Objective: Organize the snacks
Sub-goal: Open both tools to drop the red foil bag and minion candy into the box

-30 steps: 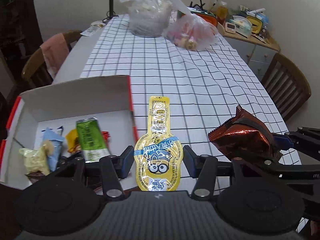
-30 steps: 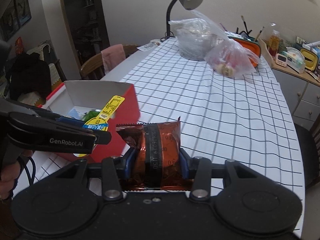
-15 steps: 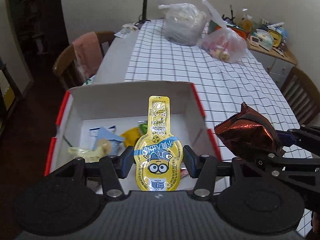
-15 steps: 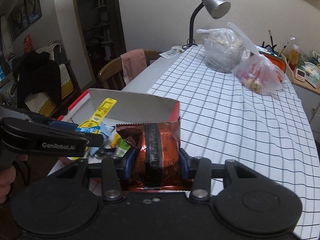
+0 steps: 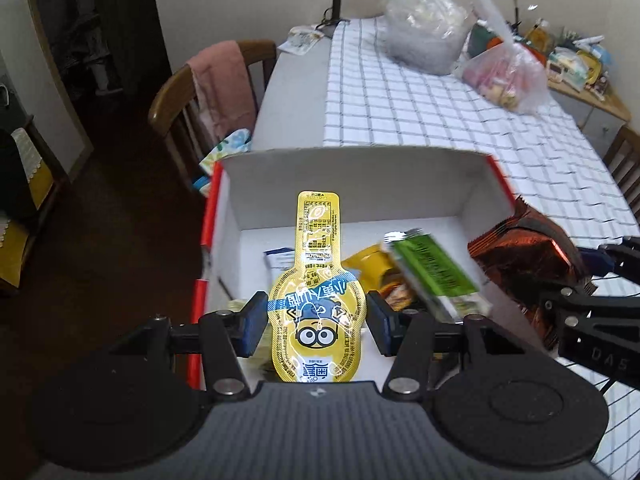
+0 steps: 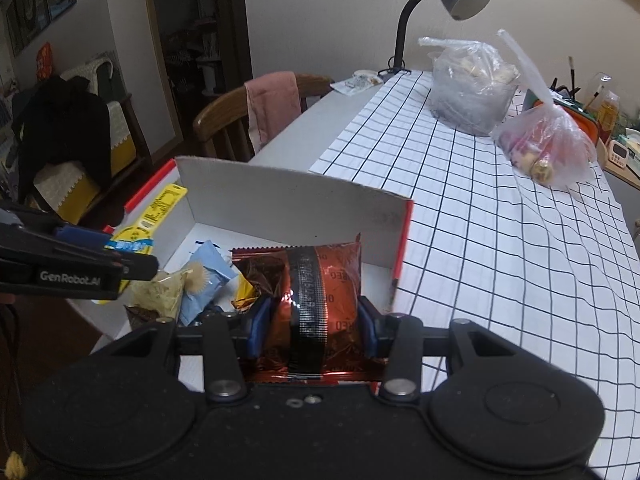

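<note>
Both grippers are clamped on a snack, and each one hangs over the box.

From the left wrist view, the left gripper (image 5: 317,322) presses its blue pads on the wide lower part of the yellow pouch (image 5: 317,300), one pad on each side. The pouch stands upright between them, with its narrow neck pointing toward the far wall of the box (image 5: 352,184). It is gripped at the wide part probably because the neck is too thin and soft to keep the pouch steady. The pouch is above the near left part of the box. Inside the box lie a green packet (image 5: 436,272), an orange-yellow packet and a blue and white one; the green packet looks blurred. At the right wall of the box, the right gripper appears with its brown foil packet (image 5: 520,256).

From the right wrist view, the right gripper (image 6: 311,330) is closed on the brown foil packet (image 6: 316,288) at its two sides, with the black seam strip facing the camera. The packet is above the near right corner of the box (image 6: 288,204), just inside the red edge. To the left of it, in the box, lie a light blue packet (image 6: 206,280) and a pale packet (image 6: 160,292). Over the left side of the box, the left gripper (image 6: 132,252) shows from the side with the yellow pouch (image 6: 160,210) in it.

I judge that both snacks are held above free places in the box so they can be released without covering each other. The box stands at the edge of the table (image 6: 500,240), so a careless drop on the near side may fall outside.
</note>
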The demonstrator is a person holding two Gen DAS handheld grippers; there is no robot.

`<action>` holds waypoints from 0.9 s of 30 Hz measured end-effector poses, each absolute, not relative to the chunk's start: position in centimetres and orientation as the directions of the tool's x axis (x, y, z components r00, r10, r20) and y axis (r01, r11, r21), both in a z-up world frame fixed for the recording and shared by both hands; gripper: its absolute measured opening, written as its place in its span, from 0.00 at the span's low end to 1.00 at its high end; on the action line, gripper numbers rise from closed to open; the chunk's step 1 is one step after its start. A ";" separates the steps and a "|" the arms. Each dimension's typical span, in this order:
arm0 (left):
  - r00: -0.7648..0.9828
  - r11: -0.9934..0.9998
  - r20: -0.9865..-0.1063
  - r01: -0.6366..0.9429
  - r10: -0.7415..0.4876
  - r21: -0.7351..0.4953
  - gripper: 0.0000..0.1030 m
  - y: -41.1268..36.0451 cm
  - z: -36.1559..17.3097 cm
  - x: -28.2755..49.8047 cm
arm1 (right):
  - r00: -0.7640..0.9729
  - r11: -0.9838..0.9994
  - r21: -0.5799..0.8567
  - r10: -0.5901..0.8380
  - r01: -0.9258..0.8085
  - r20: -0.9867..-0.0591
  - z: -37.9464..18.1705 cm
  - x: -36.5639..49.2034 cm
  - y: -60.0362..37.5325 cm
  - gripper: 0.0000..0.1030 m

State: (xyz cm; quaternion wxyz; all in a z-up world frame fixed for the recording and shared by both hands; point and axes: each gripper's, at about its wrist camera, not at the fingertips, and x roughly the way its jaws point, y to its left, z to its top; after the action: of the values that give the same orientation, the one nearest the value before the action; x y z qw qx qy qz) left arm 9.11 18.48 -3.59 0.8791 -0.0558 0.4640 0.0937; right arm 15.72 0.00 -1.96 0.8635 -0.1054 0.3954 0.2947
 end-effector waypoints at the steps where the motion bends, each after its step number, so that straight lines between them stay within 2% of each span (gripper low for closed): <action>1: 0.547 0.977 -0.830 -0.215 0.113 -0.008 0.50 18.7 -3.9 9.3 | 0.506 0.806 0.054 0.421 -0.590 -0.753 -2.3 16.0 0.5 0.42; 15: 0.499 0.984 -0.858 -0.174 0.120 0.036 0.51 19.1 -7.0 10.7 | 0.481 0.764 -0.022 0.383 -0.644 -0.789 -5.0 16.0 5.2 0.42; 27: 0.487 0.983 -0.865 -0.181 0.119 0.033 0.51 18.8 -7.9 11.3 | 0.468 0.780 0.002 0.376 -0.625 -0.800 -5.5 16.5 4.4 0.44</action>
State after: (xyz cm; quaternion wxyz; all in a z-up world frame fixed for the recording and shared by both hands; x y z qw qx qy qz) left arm 11.34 18.82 -7.87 0.8616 -0.0312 0.4991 0.0872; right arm 16.51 4.43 -5.45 0.8439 -0.1474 0.4220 0.2967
